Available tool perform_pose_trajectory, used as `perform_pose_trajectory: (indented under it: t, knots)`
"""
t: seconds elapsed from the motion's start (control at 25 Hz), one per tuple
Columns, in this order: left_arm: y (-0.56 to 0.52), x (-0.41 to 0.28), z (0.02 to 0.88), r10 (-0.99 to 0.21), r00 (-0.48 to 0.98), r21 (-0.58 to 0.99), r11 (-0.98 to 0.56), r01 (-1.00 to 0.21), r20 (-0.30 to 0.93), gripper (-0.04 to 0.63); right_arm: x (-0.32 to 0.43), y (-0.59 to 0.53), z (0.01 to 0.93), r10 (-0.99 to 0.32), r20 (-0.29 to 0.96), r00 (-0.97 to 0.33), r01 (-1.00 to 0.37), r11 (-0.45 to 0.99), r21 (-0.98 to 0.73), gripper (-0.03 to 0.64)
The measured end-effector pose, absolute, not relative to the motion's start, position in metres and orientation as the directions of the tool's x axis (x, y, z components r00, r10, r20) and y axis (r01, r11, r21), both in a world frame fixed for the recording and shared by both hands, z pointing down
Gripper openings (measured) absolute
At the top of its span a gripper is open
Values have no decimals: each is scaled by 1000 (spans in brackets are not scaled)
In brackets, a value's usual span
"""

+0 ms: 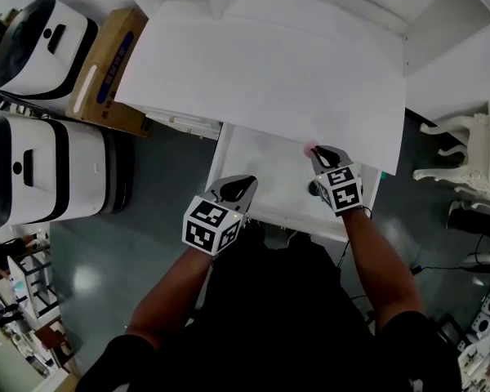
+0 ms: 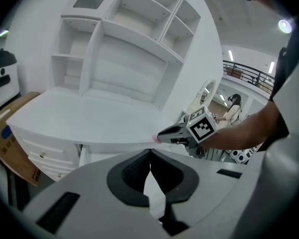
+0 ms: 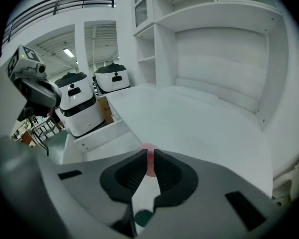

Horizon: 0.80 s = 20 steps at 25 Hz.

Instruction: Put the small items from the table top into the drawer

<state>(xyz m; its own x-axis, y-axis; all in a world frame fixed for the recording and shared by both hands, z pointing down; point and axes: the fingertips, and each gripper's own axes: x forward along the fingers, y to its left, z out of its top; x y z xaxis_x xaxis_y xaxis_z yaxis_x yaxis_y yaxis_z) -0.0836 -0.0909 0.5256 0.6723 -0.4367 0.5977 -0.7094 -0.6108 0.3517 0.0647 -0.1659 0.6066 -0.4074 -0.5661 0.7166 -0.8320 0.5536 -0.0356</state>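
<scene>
A small pink item (image 1: 309, 148) is pinched between the tips of my right gripper (image 1: 318, 152), just at the front edge of the white table top (image 1: 269, 72) and above the open white drawer (image 1: 257, 166). The right gripper view shows the pink item (image 3: 149, 153) between the shut jaws. A dark green round thing (image 3: 142, 217) lies in the drawer below. My left gripper (image 1: 243, 188) hovers over the drawer's left part, its jaw tips together and nothing between them. In the left gripper view, the right gripper (image 2: 162, 134) and its pink item (image 2: 155, 139) show at the table edge.
Two white-and-black machines (image 1: 41, 43) (image 1: 49, 170) and a cardboard box (image 1: 106, 64) stand on the floor to the left. A white carved chair (image 1: 465, 153) is at the right. White shelves (image 2: 134, 39) rise behind the table top.
</scene>
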Motion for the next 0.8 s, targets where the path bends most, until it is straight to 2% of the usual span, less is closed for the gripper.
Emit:
perform_pose_trajectory:
  t: [0.36,0.8]
  knots:
    - [-83,-81,528,-418,676,352,-621,-700,606,11,47,-105,664,-440,799,-410,-786,614,-65,54]
    - [-71,-88,533,-407,665,354,-612,-707,626,11,46,-75,747,-297,902,-314,-766,640,-55,55]
